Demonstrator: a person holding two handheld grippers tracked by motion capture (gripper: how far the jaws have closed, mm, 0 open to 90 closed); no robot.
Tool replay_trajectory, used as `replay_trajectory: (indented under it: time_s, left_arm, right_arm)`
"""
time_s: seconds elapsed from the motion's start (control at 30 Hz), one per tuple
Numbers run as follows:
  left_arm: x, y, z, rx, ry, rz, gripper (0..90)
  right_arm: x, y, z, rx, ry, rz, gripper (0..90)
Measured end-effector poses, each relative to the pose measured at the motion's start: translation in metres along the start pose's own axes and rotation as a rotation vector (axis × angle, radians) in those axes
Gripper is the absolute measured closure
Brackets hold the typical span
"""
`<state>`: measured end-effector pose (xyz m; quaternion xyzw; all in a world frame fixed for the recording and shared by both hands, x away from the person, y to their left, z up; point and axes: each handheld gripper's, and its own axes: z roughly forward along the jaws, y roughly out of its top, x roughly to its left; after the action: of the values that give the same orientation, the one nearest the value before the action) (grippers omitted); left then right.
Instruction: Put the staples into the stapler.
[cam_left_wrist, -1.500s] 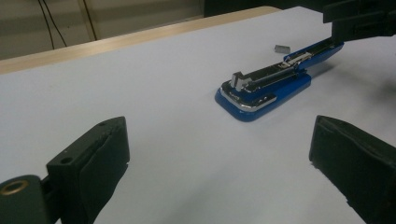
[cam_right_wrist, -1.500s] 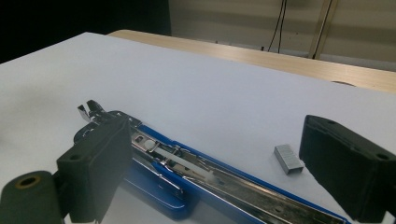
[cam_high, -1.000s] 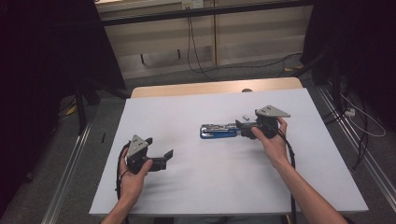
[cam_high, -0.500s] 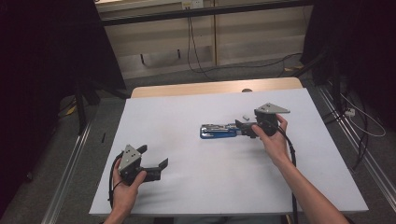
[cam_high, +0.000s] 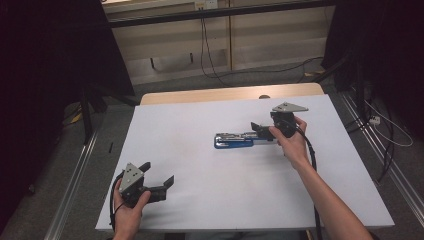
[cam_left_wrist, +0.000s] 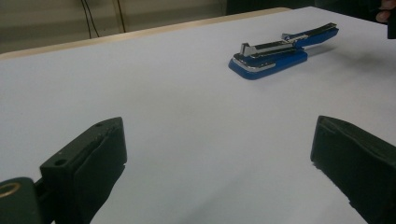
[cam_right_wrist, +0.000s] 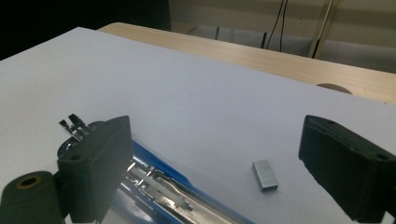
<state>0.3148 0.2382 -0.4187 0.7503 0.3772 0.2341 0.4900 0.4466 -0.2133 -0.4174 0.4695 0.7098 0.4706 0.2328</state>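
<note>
A blue and chrome stapler lies opened out flat near the middle of the white table. My right gripper is open at the stapler's right end. In the right gripper view its left jaw sits over the stapler, and a small grey block of staples lies on the table between the jaws of the right gripper. My left gripper is open and holds nothing near the table's front left corner. From the left gripper, the stapler lies far ahead.
A wooden table edge with a round hole shows beyond the white sheet. Cables and metal floor rails run beside the table. Dark curtains stand at both sides.
My left gripper has drawn back toward the table's front left edge, still open. The right gripper has stayed at the stapler's end, shifting only slightly.
</note>
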Motion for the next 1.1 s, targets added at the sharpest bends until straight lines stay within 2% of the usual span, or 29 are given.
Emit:
replay_trajectory:
  time_s: [0.07,0.17,0.23,0.3,0.37,0.4,0.5,0.6,0.73,0.87,0.97,1.1]
  left_arm:
    - [0.001,0.000,0.001,0.002,0.000,-0.003,4.0]
    - [0.002,0.001,-0.002,-0.024,-0.004,-0.043,4.5]
    - [0.003,0.002,-0.003,-0.030,0.004,-0.031,4.5]
    - [0.003,0.002,-0.002,-0.031,0.001,-0.034,4.5]
    - [0.002,0.002,-0.001,-0.027,-0.002,-0.030,4.5]
    - [0.001,0.002,-0.001,-0.030,-0.004,-0.035,4.5]
    - [-0.002,0.003,-0.002,-0.026,-0.010,-0.019,4.6]
    - [-0.002,0.002,-0.001,-0.024,-0.015,-0.019,4.6]
    - [-0.002,0.002,-0.001,-0.015,-0.018,-0.014,4.6]
    - [0.000,0.002,0.001,0.000,-0.014,-0.010,4.6]
    - [0.002,0.002,0.003,0.003,-0.010,-0.018,4.6]
    - [0.003,0.001,0.003,0.002,-0.002,-0.026,4.6]
  right_arm:
    - [-0.002,0.002,0.002,-0.001,-0.006,-0.010,10.2]
    - [-0.008,0.004,0.007,0.024,0.004,-0.006,7.8]
    - [-0.013,0.004,0.012,0.047,-0.001,-0.004,6.9]
    - [-0.017,0.005,0.016,0.048,-0.010,0.000,7.3]
    - [-0.021,0.007,0.019,0.078,0.012,0.019,7.1]
    - [-0.020,0.009,0.020,0.087,0.023,0.028,7.1]
    - [-0.017,0.014,0.021,0.091,0.033,0.016,6.5]
    - [-0.018,0.017,0.024,0.145,0.057,0.012,6.3]
    - [-0.022,0.021,0.026,0.148,0.047,0.022,7.3]
    - [-0.026,0.024,0.029,0.208,0.050,0.010,5.9]
    - [-0.030,0.028,0.031,0.209,0.038,-0.021,5.0]
    - [-0.034,0.030,0.036,0.264,0.040,-0.035,6.2]
